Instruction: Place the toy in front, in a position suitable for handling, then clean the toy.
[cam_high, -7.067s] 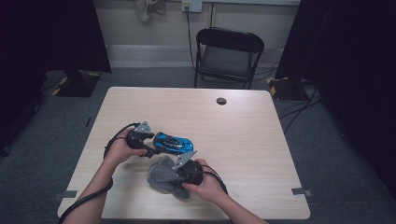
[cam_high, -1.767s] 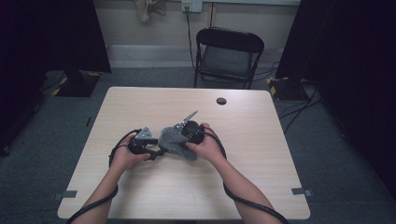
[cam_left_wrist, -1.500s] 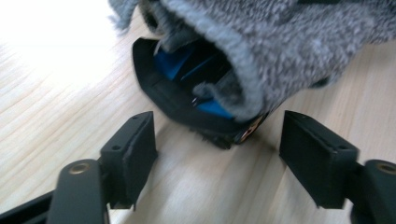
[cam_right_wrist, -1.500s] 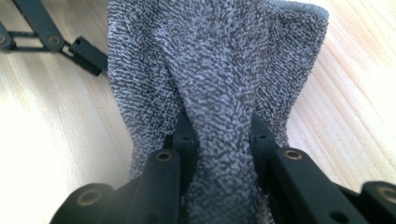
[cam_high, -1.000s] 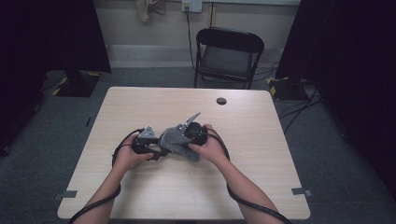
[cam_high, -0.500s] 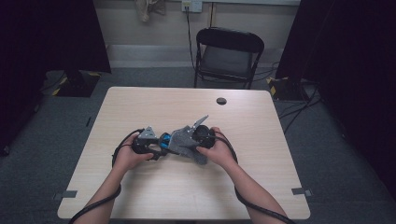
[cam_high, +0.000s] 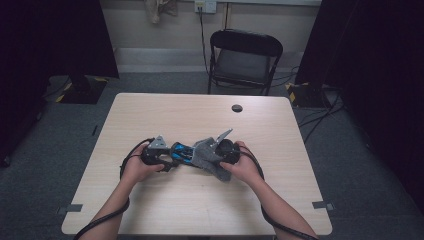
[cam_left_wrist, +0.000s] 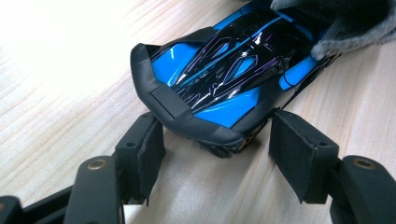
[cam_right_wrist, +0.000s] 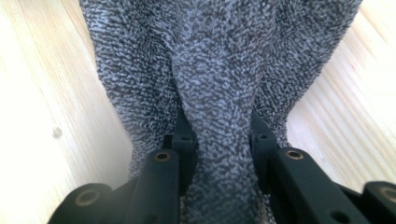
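The place looked like a recording studio or lab room: a lone pale wooden table stood on grey carpet, with black curtains on both sides, a black folding chair past its far edge, and tape marks near its corners.

A pale wooden table fills the frame's centre. On it lie a blue-and-black toy car, a grey terry cloth and, upper right, a small dark round disc.

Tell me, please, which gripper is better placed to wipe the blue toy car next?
Right. The right gripper is shut on the grey cloth, which lies over the car. The left gripper only brackets the car's end, jaws apart.
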